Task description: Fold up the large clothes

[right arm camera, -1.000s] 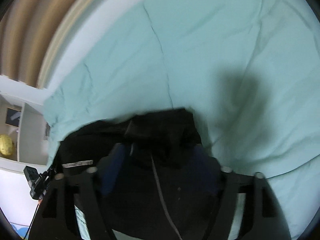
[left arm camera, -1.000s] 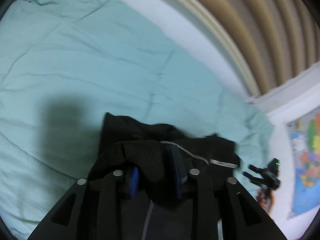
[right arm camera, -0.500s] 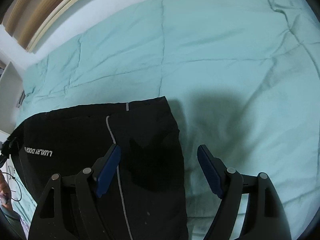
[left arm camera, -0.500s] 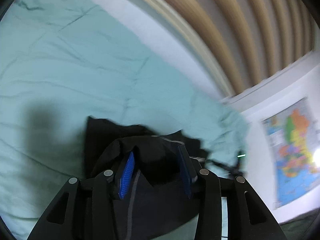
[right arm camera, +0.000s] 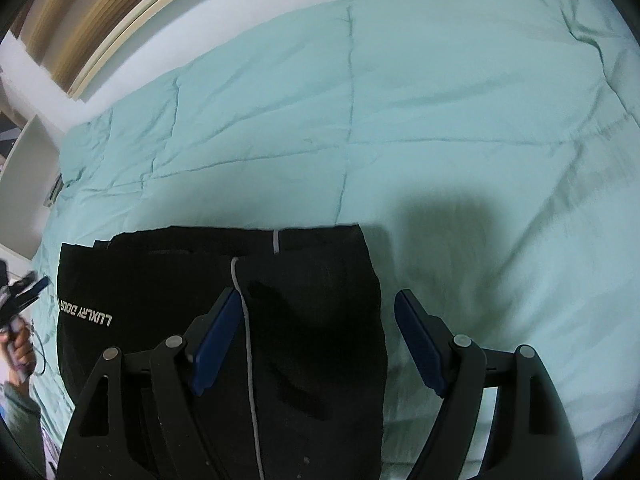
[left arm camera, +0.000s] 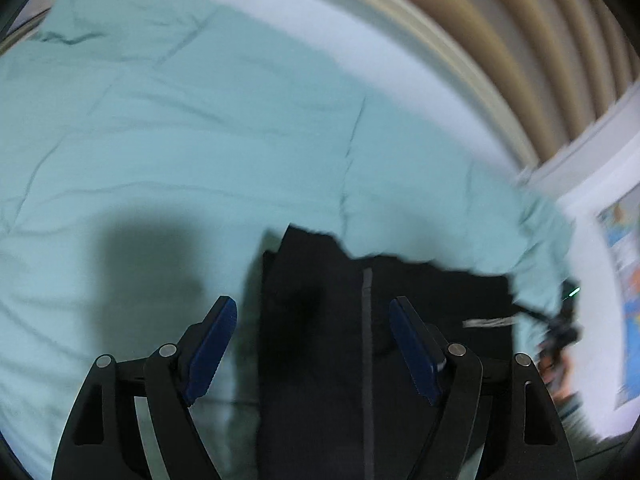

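A black garment [right arm camera: 304,320] with a grey stripe and white lettering lies folded flat on the mint-green quilt [right arm camera: 440,100]. It also shows in the left wrist view [left arm camera: 320,340] on the quilt [left arm camera: 180,120]. My left gripper [left arm camera: 312,320] is open and empty, jaws wide apart above the garment's left part. My right gripper [right arm camera: 318,316] is open and empty above the garment's right edge. In the right wrist view the other gripper [right arm camera: 20,292] shows at the far left, held in a hand.
A slatted wooden headboard [left arm camera: 500,40] and white wall stand behind the bed. A coloured map poster [left arm camera: 624,248] hangs at the right. A white shelf [right arm camera: 20,160] stands at the left of the right wrist view.
Both grippers have let go of the black garment and opened wide. The garment has dropped flat onto the quilt. The right opened first, then the left.
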A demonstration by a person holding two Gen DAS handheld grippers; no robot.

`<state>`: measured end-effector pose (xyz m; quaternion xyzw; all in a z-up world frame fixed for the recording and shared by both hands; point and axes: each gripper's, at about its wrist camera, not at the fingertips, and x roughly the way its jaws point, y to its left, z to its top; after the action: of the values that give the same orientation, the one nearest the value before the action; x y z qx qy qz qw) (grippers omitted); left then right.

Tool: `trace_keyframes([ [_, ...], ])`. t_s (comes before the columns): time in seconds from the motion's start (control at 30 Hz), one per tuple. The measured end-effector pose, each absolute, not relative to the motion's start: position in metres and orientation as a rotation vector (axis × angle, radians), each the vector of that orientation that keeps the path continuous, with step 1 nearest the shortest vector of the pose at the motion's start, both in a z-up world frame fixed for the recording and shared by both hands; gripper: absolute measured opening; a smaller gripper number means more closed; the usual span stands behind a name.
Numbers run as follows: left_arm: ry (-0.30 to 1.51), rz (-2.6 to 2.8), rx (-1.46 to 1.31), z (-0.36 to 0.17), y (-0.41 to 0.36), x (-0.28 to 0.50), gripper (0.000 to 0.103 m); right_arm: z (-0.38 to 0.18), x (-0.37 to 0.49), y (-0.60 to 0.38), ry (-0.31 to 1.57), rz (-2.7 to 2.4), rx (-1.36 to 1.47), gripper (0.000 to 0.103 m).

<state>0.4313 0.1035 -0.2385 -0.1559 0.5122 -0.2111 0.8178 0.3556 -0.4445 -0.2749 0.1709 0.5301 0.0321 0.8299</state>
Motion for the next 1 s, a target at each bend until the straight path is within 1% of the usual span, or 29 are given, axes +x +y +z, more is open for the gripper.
trace_keyframes([
  [0.17, 1.206, -0.487, -0.363, -0.279, 0.094, 0.463, 0.08, -0.281, 0.374, -0.443, 1.141, 0.118, 0.319, 0.081],
  [0.27, 1.228, -0.497, -0.362, -0.29, 0.084, 0.474, 0.08, -0.295, 0.387, -0.437, 1.178, 0.14, 0.297, 0.081],
  [0.3, 1.233, -0.494, -0.362, -0.293, 0.079, 0.477, 0.08, -0.299, 0.391, -0.434, 1.18, 0.147, 0.291, 0.079],
  [0.33, 1.239, -0.483, -0.354, -0.296, 0.076, 0.478, 0.075, -0.3, 0.392, -0.43, 1.174, 0.151, 0.283, 0.055],
  [0.37, 1.228, -0.468, -0.333, -0.295, 0.071, 0.478, 0.043, -0.299, 0.392, -0.426, 1.166, 0.14, 0.262, 0.025],
  [0.4, 1.208, -0.468, -0.308, -0.292, 0.067, 0.475, 0.016, -0.296, 0.389, -0.421, 1.154, 0.127, 0.227, 0.018],
  [0.47, 1.157, -0.458, -0.277, -0.28, 0.062, 0.465, 0.012, -0.283, 0.378, -0.411, 1.107, 0.092, 0.153, 0.013],
  [0.5, 1.118, -0.454, -0.253, -0.269, 0.061, 0.458, 0.011, -0.276, 0.372, -0.407, 1.09, 0.078, 0.126, 0.013],
  [0.57, 1.062, -0.448, -0.253, -0.247, 0.064, 0.448, 0.011, -0.259, 0.36, -0.404, 1.051, 0.041, 0.078, 0.012],
  [0.7, 0.925, -0.486, -0.387, -0.196, 0.084, 0.444, 0.01, -0.216, 0.352, -0.412, 0.957, -0.051, 0.045, 0.01],
  [0.8, 0.855, -0.452, -0.343, -0.173, 0.073, 0.456, 0.01, -0.196, 0.368, -0.411, 0.9, -0.12, 0.013, 0.009],
  [0.87, 0.869, -0.397, -0.318, -0.183, 0.064, 0.469, 0.01, -0.199, 0.387, -0.411, 0.901, -0.152, 0.023, 0.009],
  [0.93, 0.92, -0.343, -0.31, -0.207, 0.06, 0.485, 0.011, -0.22, 0.41, -0.413, 0.941, -0.184, 0.036, 0.009],
  [1.0, 1.039, -0.279, -0.312, -0.252, 0.056, 0.503, 0.011, -0.252, 0.43, -0.414, 1.02, -0.203, 0.049, 0.009],
])
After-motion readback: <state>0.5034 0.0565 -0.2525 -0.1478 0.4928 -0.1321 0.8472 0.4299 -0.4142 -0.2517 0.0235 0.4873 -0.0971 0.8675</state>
